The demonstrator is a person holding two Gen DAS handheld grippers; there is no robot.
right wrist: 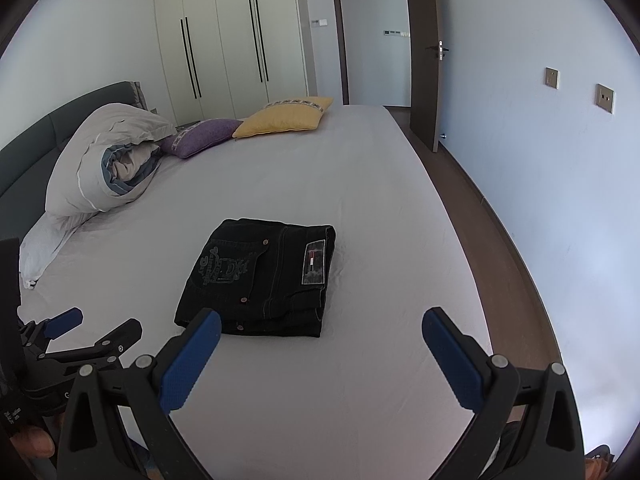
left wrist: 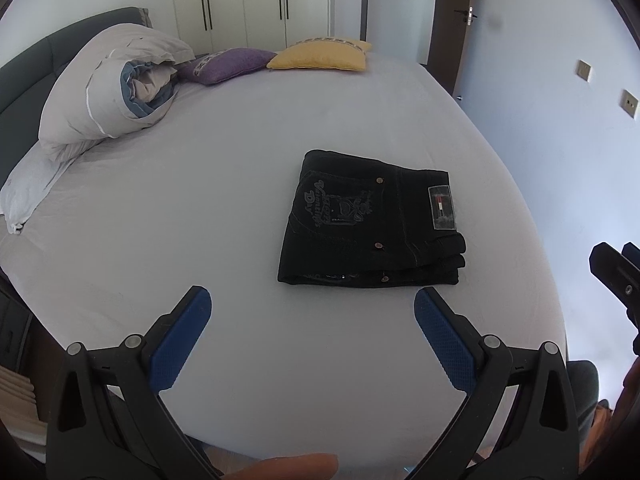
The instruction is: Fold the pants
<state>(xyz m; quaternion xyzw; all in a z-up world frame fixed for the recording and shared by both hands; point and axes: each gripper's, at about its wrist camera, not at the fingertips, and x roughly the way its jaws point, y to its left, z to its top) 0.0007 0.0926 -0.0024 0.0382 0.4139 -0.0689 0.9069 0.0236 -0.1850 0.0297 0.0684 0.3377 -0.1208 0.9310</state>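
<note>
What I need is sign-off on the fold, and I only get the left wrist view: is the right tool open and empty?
Observer: Yes. The right tool is wide open with nothing between its pads, above the bed at the near edge of the folded black jeans.
Operator: What lies beside the bed on that side?
Observer: A strip of dark wooden floor runs between the bed and the wall, up to the open door.
</note>
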